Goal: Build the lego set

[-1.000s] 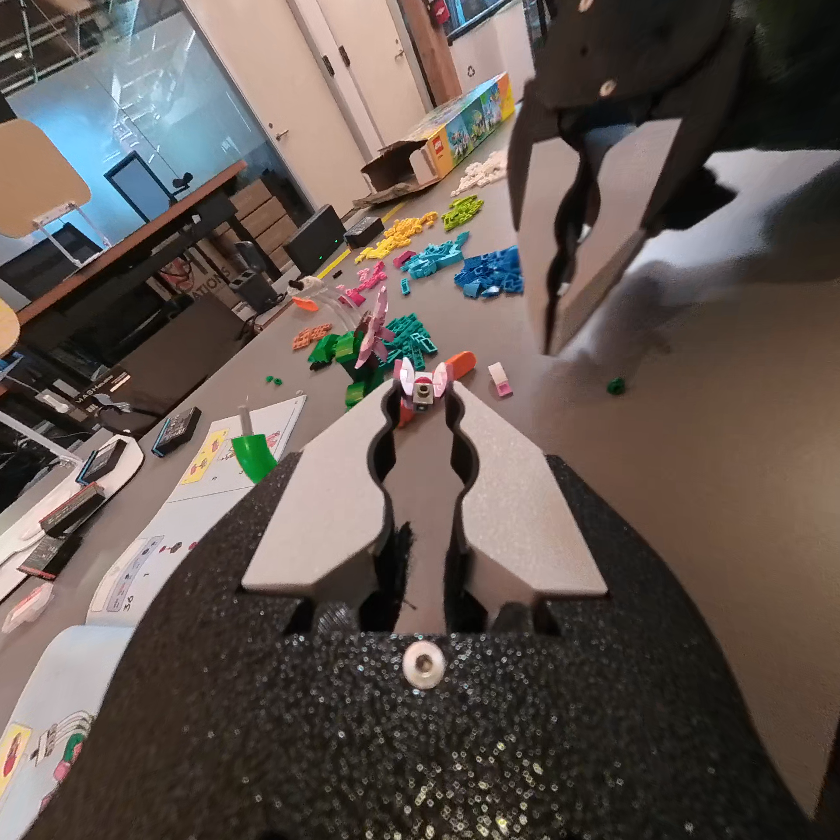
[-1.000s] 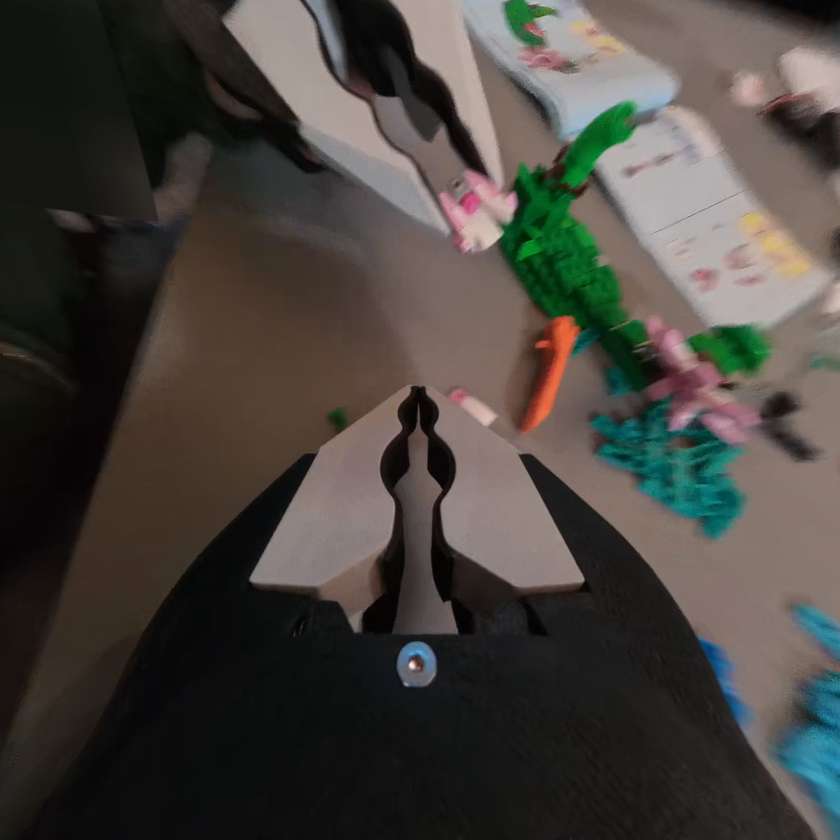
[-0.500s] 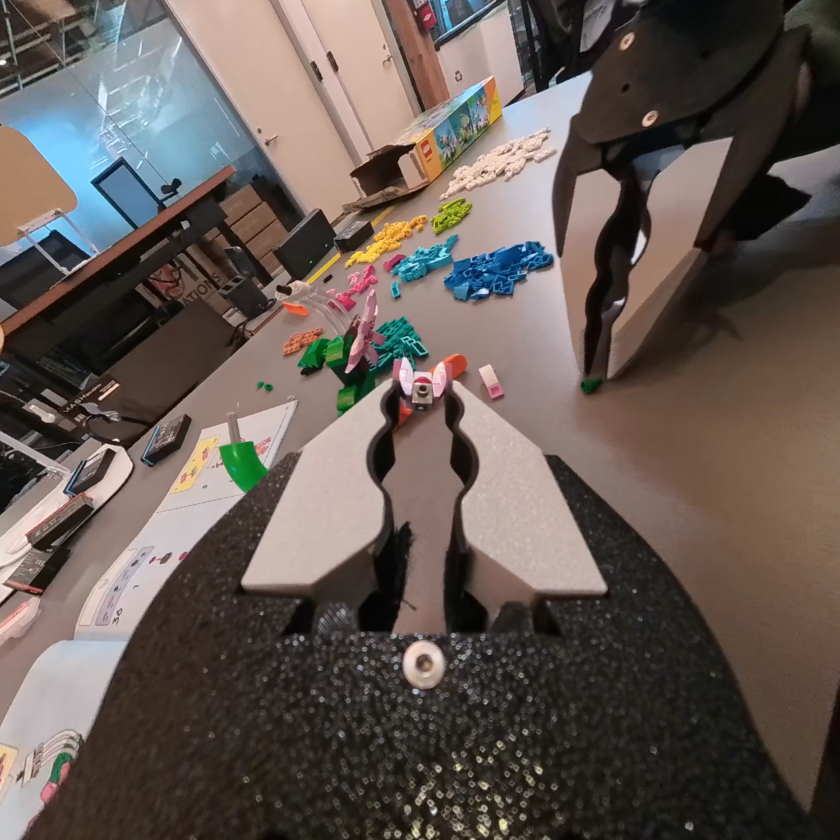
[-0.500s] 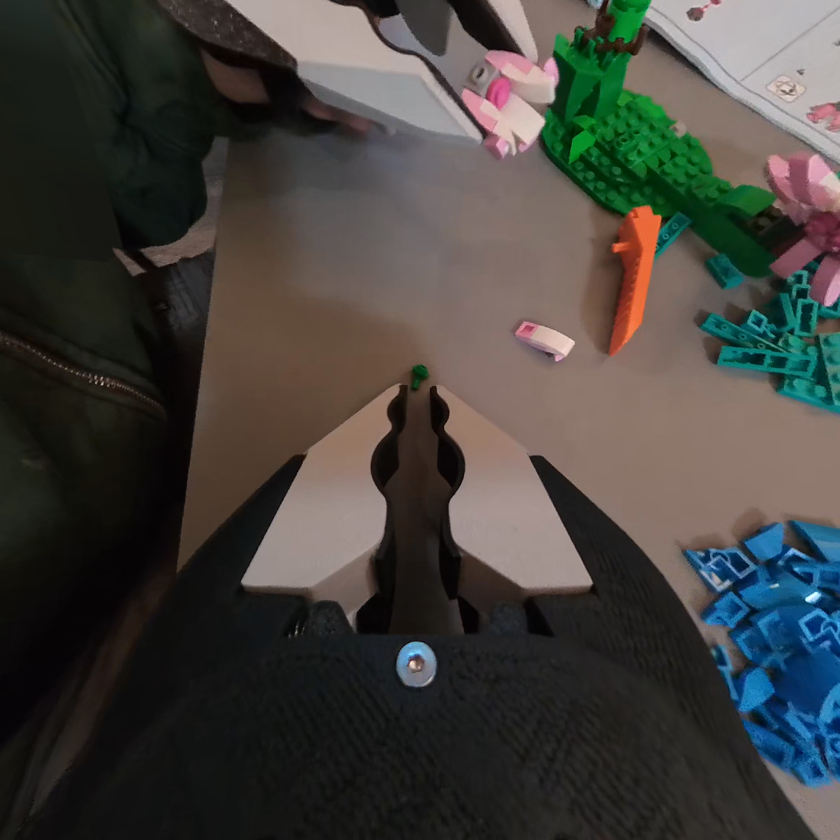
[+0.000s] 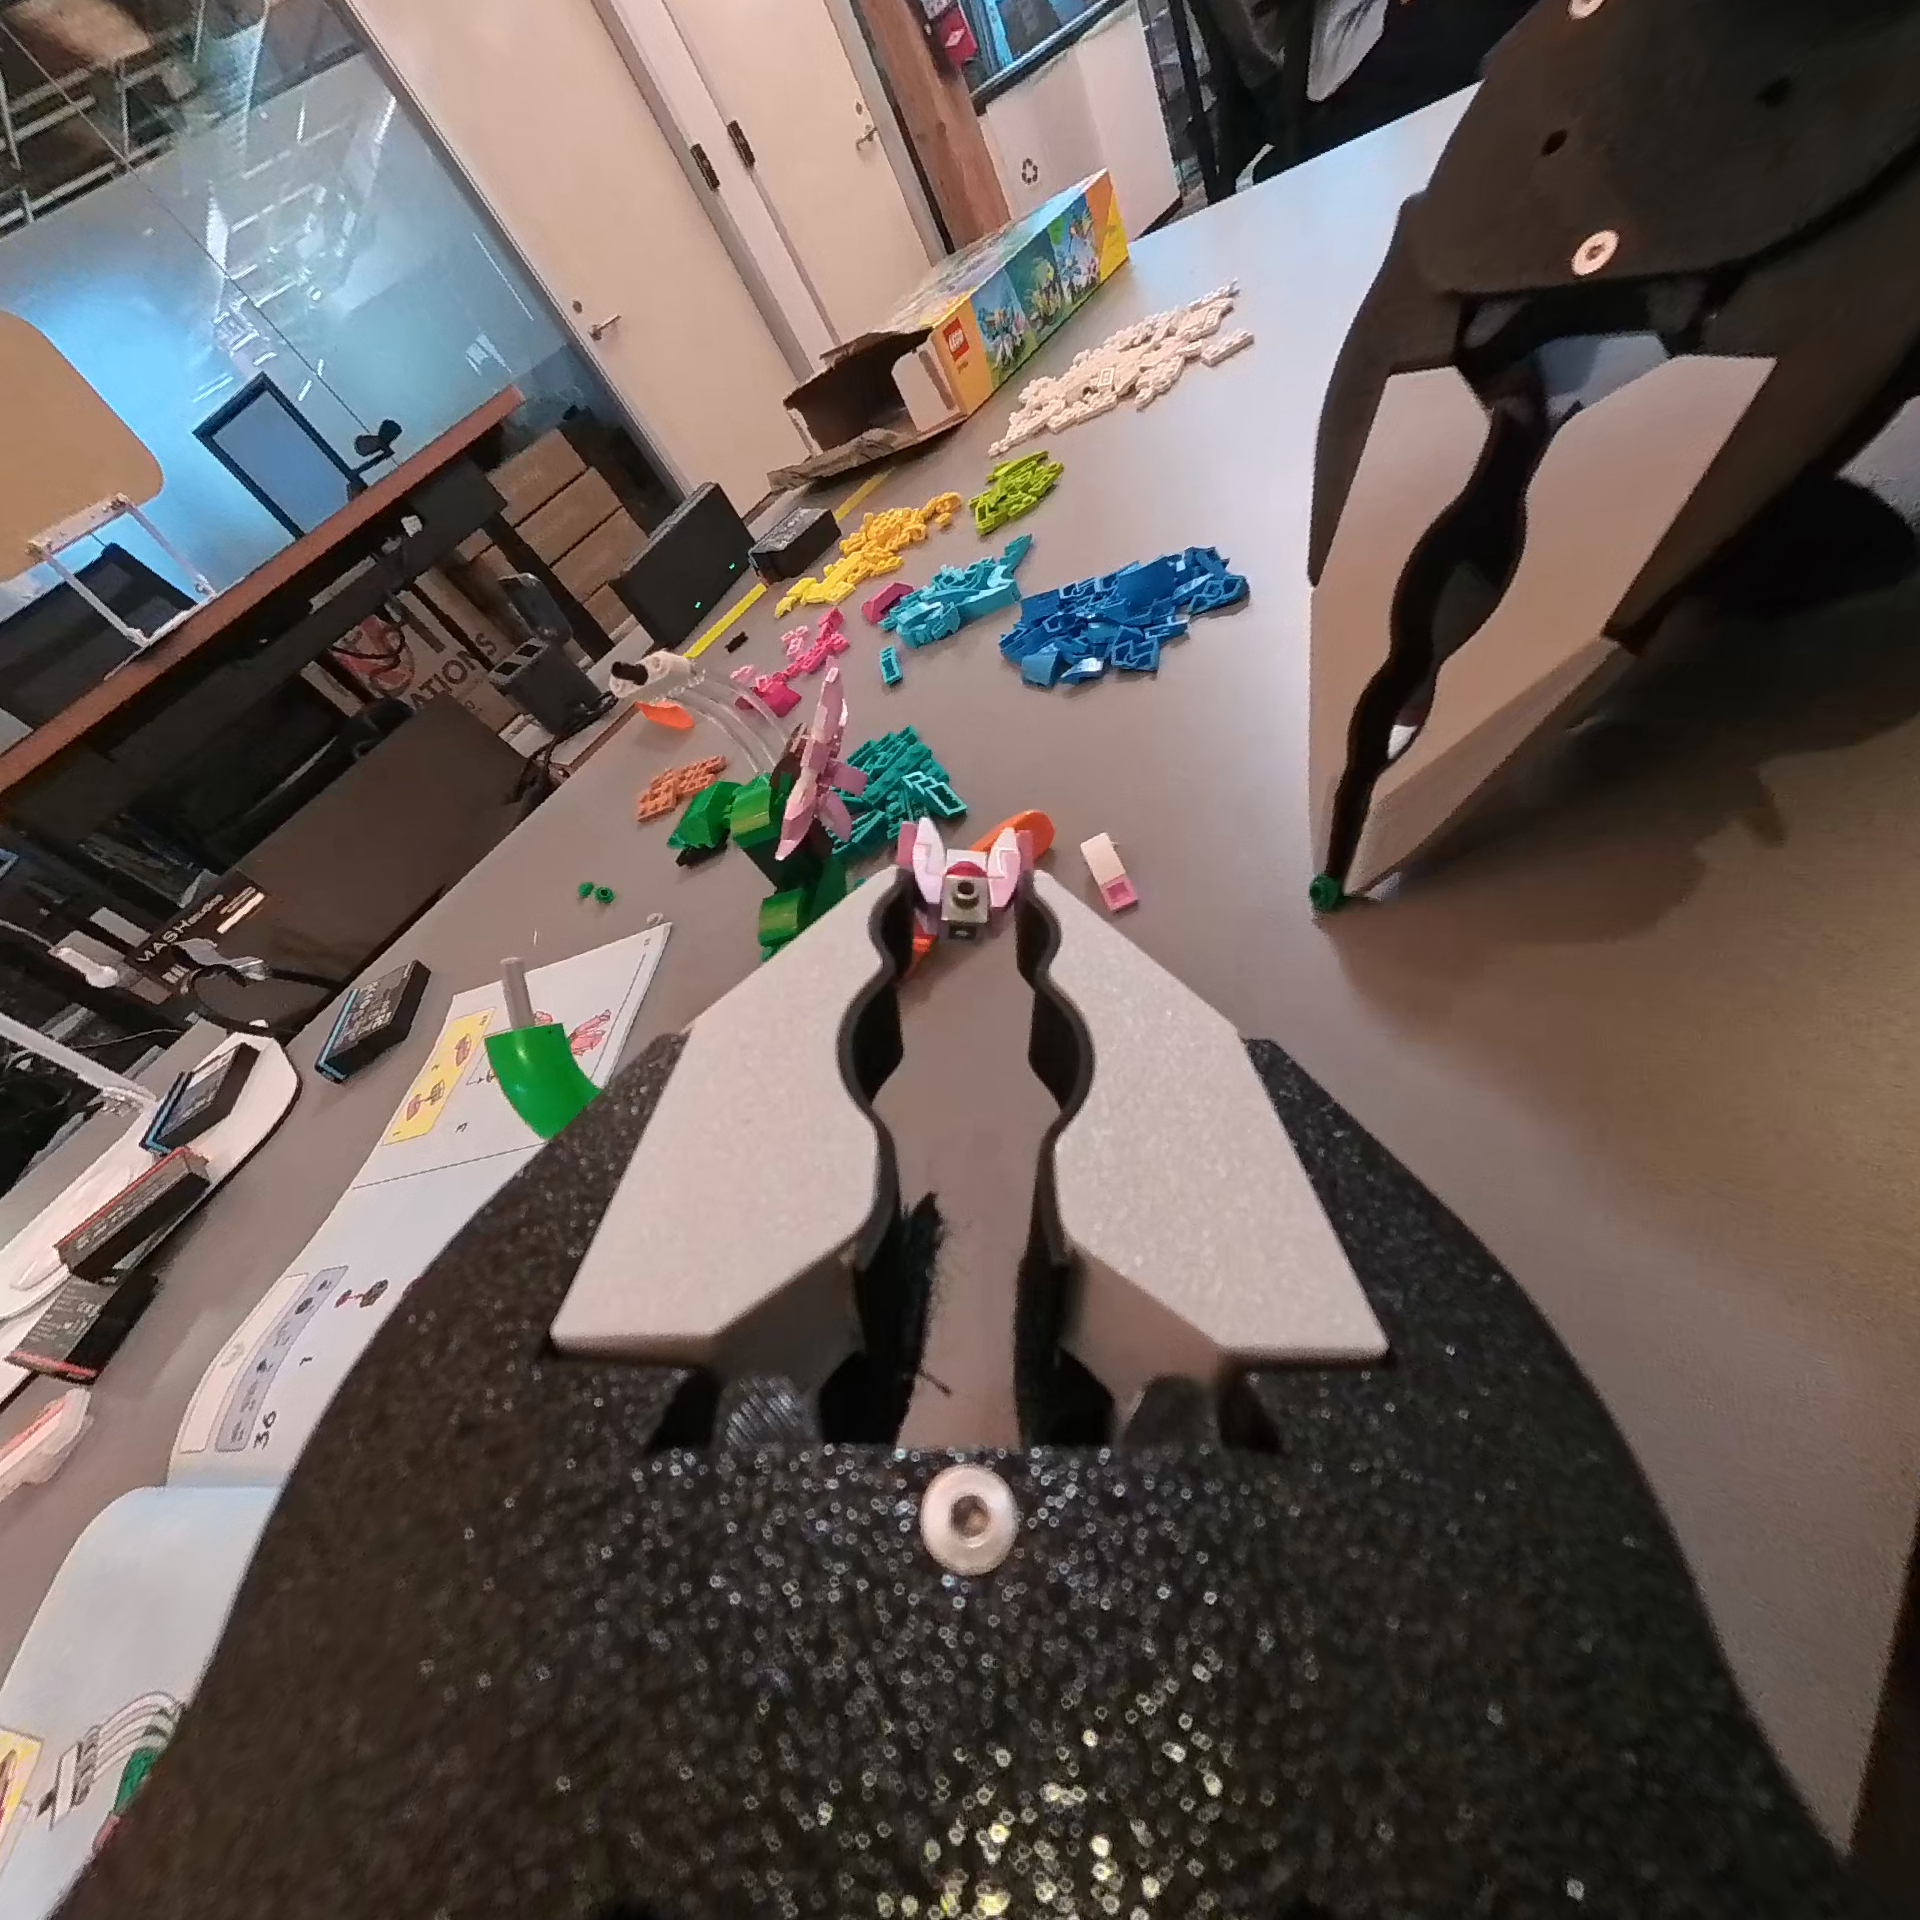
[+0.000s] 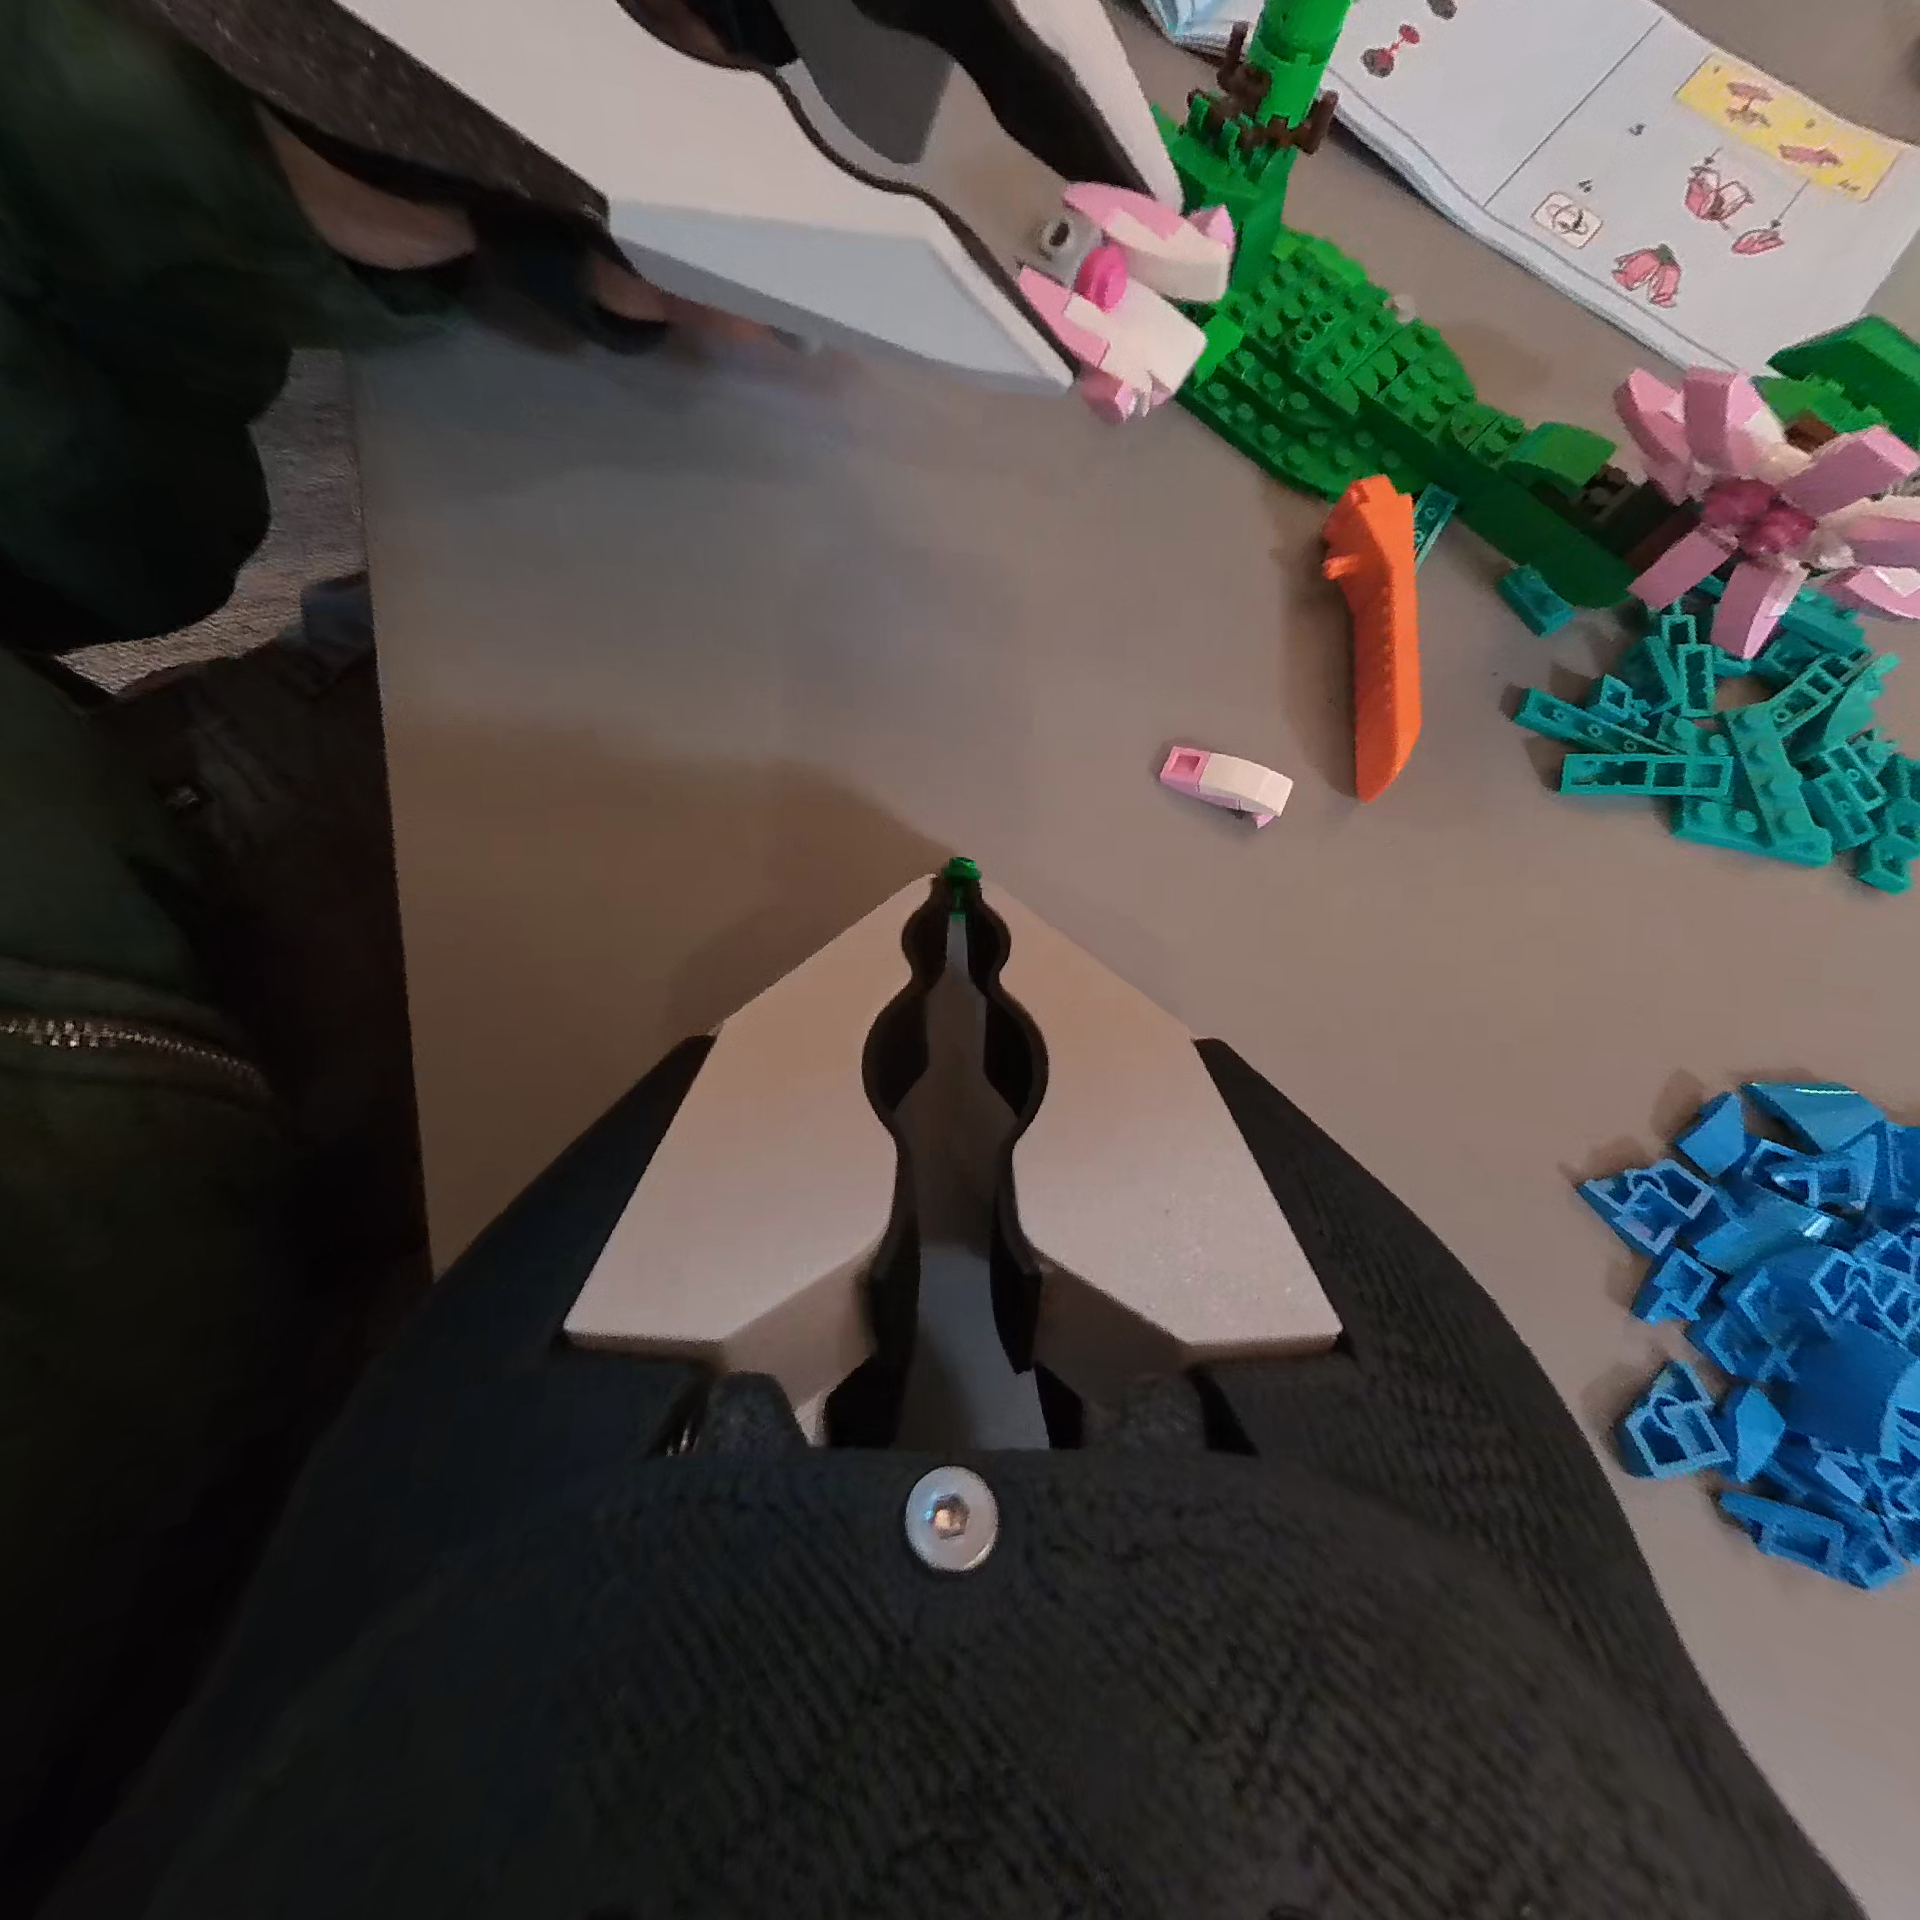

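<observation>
Resting on the grey table (image 6: 727, 644), the green lego base (image 6: 1340, 384) lies beside the orange piece (image 6: 1377, 634), as before. The left gripper (image 5: 961, 899) still clamps the pink flower bud (image 5: 964, 878) above the table. The right gripper (image 6: 956, 894), half a second ago just short of the tiny green stud (image 6: 958, 871), has now closed on it at the table surface

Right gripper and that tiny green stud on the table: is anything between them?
Nothing visible. The right gripper has its fingertips down on the table with the tiny green stud right at their tips, apparently pinched. The nearest loose part, a pink-and-white piece, lies well off to the side.
</observation>
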### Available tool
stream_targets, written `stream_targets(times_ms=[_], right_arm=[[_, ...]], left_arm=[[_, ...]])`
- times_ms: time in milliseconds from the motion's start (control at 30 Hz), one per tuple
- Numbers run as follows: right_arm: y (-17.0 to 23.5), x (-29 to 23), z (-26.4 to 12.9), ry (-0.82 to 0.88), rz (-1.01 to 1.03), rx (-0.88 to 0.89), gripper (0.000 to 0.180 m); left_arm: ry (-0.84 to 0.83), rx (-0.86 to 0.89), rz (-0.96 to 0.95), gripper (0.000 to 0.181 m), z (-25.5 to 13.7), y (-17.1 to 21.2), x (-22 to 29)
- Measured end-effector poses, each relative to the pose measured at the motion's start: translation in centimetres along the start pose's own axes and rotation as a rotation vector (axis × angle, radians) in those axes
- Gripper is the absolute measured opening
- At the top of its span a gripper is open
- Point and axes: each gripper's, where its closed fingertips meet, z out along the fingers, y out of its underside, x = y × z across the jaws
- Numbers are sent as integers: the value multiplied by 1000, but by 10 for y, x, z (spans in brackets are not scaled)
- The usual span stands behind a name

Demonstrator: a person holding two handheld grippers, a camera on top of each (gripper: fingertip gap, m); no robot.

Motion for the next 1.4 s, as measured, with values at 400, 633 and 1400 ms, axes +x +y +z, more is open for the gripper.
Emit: stream_targets(times_ms=[400, 633, 1400], right_arm=[[-78, 29, -32, 421, -753, 72, 0], [-82, 23, -16, 372, -1014, -65, 0], [-64, 18, -1, 246, -1009, -196, 0]], left_arm=[[3, 99, 22, 17, -5, -16, 3], [-6, 101, 93, 17, -5, -19, 8], [11, -53, 276, 17, 8, 0, 24]])
